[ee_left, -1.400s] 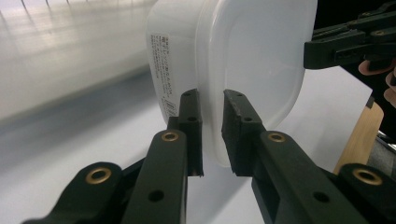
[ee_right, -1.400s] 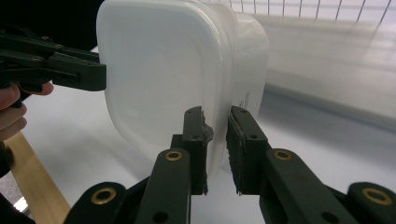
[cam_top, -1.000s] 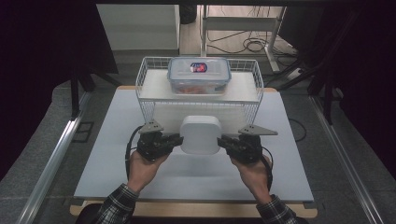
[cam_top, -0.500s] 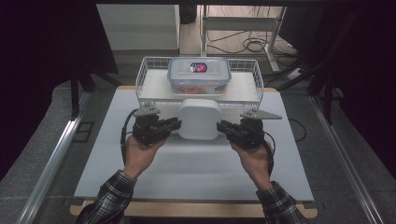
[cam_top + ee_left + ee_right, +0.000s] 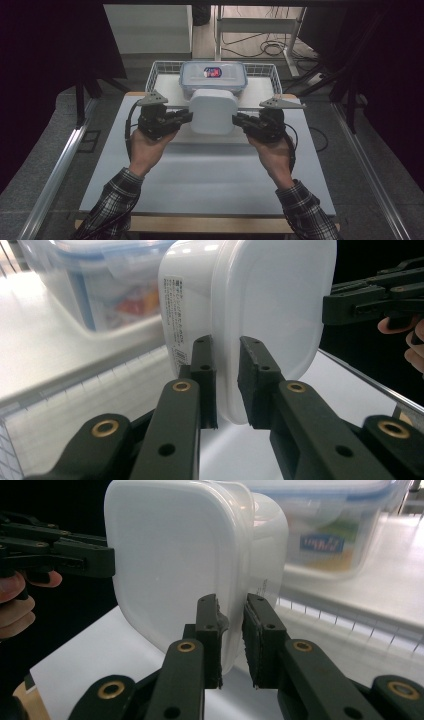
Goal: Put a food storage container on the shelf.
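Two grippers, left (image 5: 184, 117) and right (image 5: 240, 120), pinch the rim of a white lidded container (image 5: 213, 111) at 9 and 3 o'clock, holding it above the surface (image 5: 210, 175), near a wire basket (image 5: 160, 75). Uneven lifting could tilt it; the thin rim may slip free.

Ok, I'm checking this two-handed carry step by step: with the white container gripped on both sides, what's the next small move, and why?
Probably carry it a little farther forward, level, toward the wire basket. The left gripper and right gripper each clamp the lid rim of the white container, which hangs above the table just short of the clear lidded box already in that basket.
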`<act>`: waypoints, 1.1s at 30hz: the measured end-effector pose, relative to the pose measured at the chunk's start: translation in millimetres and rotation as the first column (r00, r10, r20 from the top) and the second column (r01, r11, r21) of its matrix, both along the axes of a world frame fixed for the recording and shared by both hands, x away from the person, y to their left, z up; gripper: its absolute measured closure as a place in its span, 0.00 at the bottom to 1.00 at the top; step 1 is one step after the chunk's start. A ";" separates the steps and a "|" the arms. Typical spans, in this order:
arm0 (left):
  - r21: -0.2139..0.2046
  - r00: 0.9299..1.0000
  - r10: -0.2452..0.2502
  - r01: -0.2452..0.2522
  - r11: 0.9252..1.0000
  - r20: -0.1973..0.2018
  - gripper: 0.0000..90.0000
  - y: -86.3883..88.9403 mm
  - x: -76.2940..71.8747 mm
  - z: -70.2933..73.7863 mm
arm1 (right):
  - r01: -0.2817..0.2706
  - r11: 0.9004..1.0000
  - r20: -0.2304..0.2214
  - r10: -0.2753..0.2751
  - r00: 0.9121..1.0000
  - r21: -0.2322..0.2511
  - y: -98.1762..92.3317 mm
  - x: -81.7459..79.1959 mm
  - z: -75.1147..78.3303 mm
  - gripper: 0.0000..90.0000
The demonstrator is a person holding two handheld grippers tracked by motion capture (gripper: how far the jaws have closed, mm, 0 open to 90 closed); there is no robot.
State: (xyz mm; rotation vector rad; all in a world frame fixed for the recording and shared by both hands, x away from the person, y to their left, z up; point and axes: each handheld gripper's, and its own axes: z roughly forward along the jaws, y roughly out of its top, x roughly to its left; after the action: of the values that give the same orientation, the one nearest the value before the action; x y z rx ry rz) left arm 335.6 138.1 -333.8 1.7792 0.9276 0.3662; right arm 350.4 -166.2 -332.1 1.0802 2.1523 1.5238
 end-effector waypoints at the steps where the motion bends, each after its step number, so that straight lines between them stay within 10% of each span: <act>1: -0.003 1.000 0.002 -0.002 1.000 0.002 0.87 0.4 1.7 4.3 | 0.000 1.000 0.002 0.000 1.000 0.000 0.0 1.2 2.3 0.86; 33: -0.051 1.000 0.028 -0.028 0.998 0.007 0.87 10.3 48.2 76.8 | 0.018 0.999 0.058 -0.020 0.998 0.032 12.2 46.1 83.7 0.86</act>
State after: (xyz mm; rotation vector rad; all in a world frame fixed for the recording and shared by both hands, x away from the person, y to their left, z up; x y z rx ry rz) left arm 383.8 148.5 -257.0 1.7192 0.9491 0.3639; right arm 396.5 -154.0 -248.4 1.0497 2.0798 1.5666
